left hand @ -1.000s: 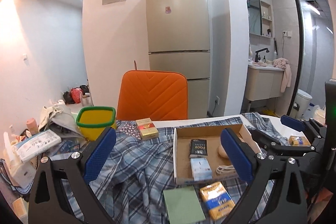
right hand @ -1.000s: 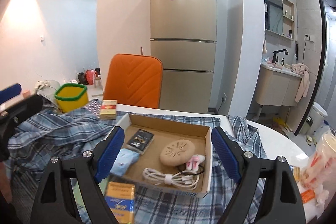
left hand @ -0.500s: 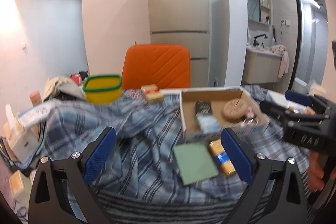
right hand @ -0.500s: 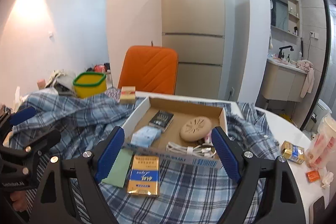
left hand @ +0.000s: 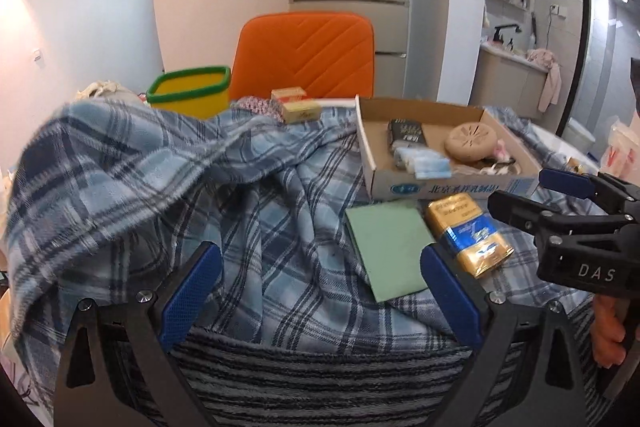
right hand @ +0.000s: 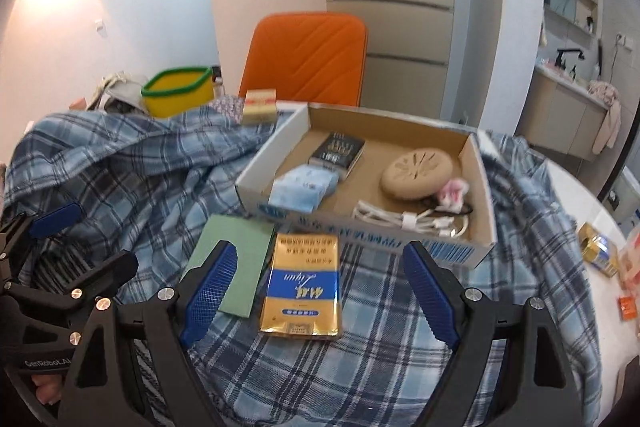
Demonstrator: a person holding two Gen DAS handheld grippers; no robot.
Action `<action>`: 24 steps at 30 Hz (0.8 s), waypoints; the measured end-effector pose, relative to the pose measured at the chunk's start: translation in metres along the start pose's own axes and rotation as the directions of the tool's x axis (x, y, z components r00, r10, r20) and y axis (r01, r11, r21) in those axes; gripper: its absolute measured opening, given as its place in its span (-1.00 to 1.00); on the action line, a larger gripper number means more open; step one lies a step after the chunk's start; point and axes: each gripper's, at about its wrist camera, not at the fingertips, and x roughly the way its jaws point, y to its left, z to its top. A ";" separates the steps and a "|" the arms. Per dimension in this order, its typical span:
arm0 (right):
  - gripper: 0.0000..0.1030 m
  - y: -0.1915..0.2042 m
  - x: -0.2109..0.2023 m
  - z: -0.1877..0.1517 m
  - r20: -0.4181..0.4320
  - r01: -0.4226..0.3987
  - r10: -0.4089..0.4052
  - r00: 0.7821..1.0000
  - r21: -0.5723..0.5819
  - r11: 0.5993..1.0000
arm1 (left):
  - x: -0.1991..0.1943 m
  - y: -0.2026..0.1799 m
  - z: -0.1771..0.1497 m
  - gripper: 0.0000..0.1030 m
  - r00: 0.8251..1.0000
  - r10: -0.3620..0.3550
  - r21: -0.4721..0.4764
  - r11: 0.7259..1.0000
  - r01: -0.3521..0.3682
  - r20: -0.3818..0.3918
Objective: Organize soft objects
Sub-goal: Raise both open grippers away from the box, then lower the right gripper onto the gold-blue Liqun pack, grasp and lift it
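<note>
We see a blue plaid blanket (left hand: 168, 179), soft and brushed, lying rumpled over the round table (right hand: 576, 183), heaped in thick folds on the left and draped flat toward the near edge. It appears unfolded, so in our judgement the tidying has hardly begun: the cloth must be cleared, then gathered or folded.

Several hard things sit on top of it. A shallow cardboard box (right hand: 280, 163) holds a dark booklet, a pale blue tissue pack, a round tan disc and a coiled white cable. Just in front lie a flat green card (left hand: 388, 247) and a glossy gold and blue packet (right hand: 302, 285), side by side.

Our left tongs (left hand: 320, 295) hang over the cloth's near folds, blue padded jaws wide apart and holding nothing. Our right tongs (right hand: 320, 291) hover over the gold packet, also spread and empty.

Beyond stand a yellow bin with a green rim (left hand: 188, 95) and an orange chair (left hand: 308, 51); the cloth under the bin is too blurred for us to identify.
</note>
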 end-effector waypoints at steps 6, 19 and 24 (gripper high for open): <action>0.60 0.007 0.019 -0.010 -0.067 -0.008 0.006 0.998 -0.032 0.999 | 0.002 0.004 -0.001 0.93 1.000 -0.009 -0.009 1.000 0.009 -0.017; 0.13 0.008 0.052 -0.018 -0.226 -0.013 0.001 0.974 -0.048 0.999 | 0.003 0.001 0.000 0.93 1.000 -0.016 0.011 1.000 0.017 -0.025; 0.06 0.009 0.044 -0.017 -0.193 -0.023 0.012 0.981 -0.054 0.998 | 0.004 0.001 0.000 0.93 1.000 -0.019 0.009 1.000 0.020 -0.021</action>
